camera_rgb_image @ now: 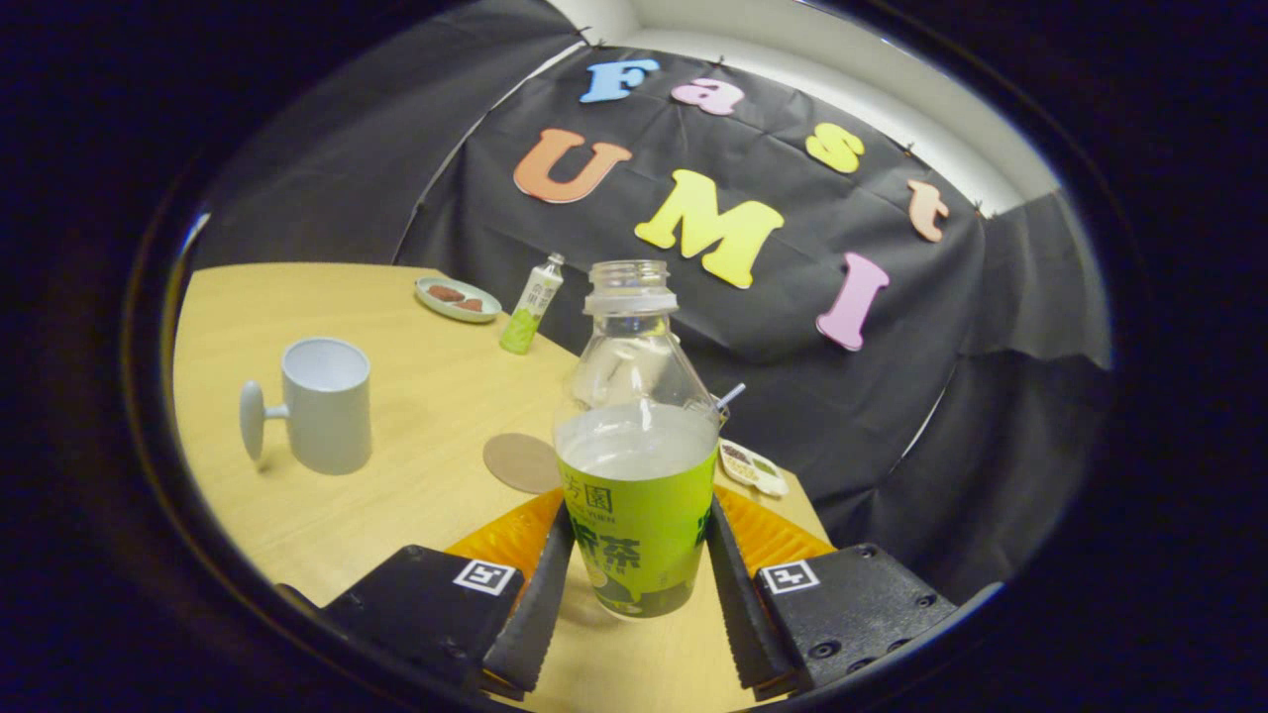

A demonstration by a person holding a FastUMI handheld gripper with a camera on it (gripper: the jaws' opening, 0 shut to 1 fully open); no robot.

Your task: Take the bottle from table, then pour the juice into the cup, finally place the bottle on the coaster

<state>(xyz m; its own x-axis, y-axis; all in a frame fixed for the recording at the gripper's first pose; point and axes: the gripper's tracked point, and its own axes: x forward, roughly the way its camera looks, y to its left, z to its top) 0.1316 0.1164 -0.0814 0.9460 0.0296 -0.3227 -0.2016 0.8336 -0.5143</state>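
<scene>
Gripper view. The bottle sits between the two fingers of the tool, uncapped, with its mouth open at the top. The fingers bracket the green label band on the lower body, one on each side. They lie close against the label, but firm pressing on both sides cannot be confirmed, and neither can whether the base rests on the worktop or hangs just above it. Treat the grip as unverified.

Handling, as a judgement. The bottle appears to be thin clear plastic, partly filled with pale liquid up to the label's top edge. Expect a moderate weight, concentrated low. The wall is likely to flex under a hard squeeze, and with no cap a squeeze can push liquid upward. The label film may be slick. Take hold on the label band, below the shoulder and near the liquid mass, with moderate force. Avoid the narrow neck, which would let the body swing.

The cup stands upright on the worktop, ahead and to the left of the fingers, its handle pointing away from the bottle. The coaster lies flat between cup and bottle, just beside the bottle.

A second small bottle and a dish stand farther back.
</scene>
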